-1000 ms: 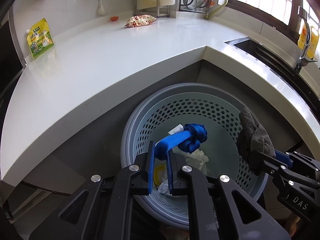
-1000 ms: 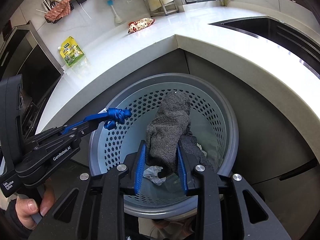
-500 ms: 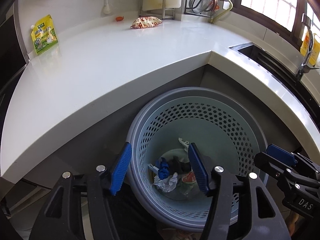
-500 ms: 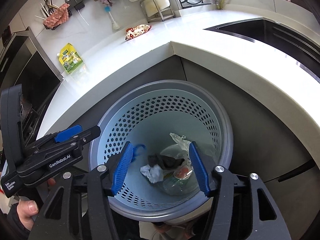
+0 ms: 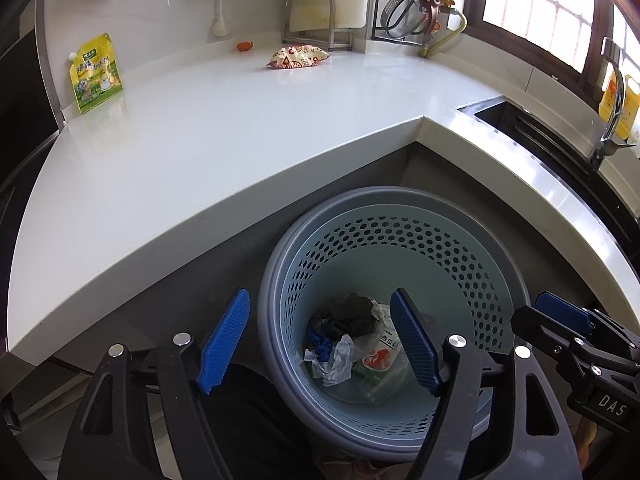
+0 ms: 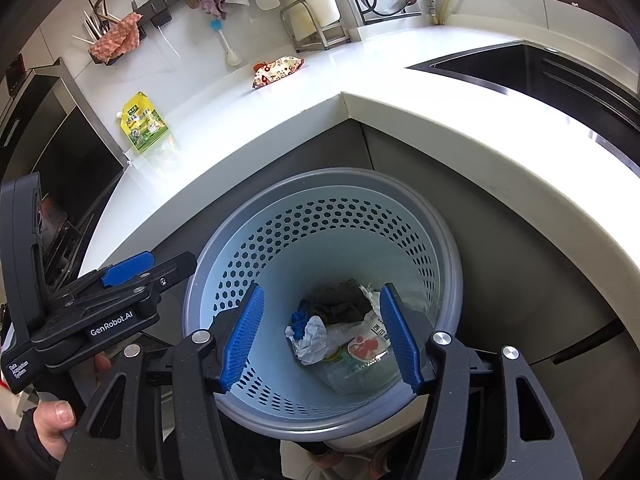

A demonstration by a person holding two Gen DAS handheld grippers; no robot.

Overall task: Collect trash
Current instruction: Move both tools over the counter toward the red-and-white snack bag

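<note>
A perforated pale blue basket (image 5: pixel 360 196) (image 6: pixel 320 174) stands on the floor under the white counter's corner. At its bottom lie a grey sock (image 5: pixel 352 312) (image 6: pixel 340 304), a knotted blue strap (image 5: pixel 320 340) (image 6: pixel 298 322), crumpled white paper (image 5: pixel 336 360) and a watermelon packet (image 5: pixel 380 358). My left gripper (image 5: pixel 319 296) hangs over the basket's left rim, its jaws opening with nothing between them. My right gripper (image 6: pixel 322 289) hangs over the basket's middle, its jaws also opening and empty. On the counter lie a patterned snack packet (image 5: pixel 298 57) (image 6: pixel 278 70) and a yellow-green pouch (image 5: pixel 95 73) (image 6: pixel 144 124).
A small orange thing (image 5: pixel 245 46) lies near the back wall. A sink (image 5: pixel 520 120) with a tap (image 5: pixel 612 120) is sunk into the counter at the right. A metal rack (image 5: pixel 308 16) stands at the back. A person's hand (image 6: pixel 52 428) holds the left gripper's handle.
Both grippers opened: the left let go of the blue strap, the right let go of the grey sock. Both things fell to the basket's bottom. The hands barely moved.
</note>
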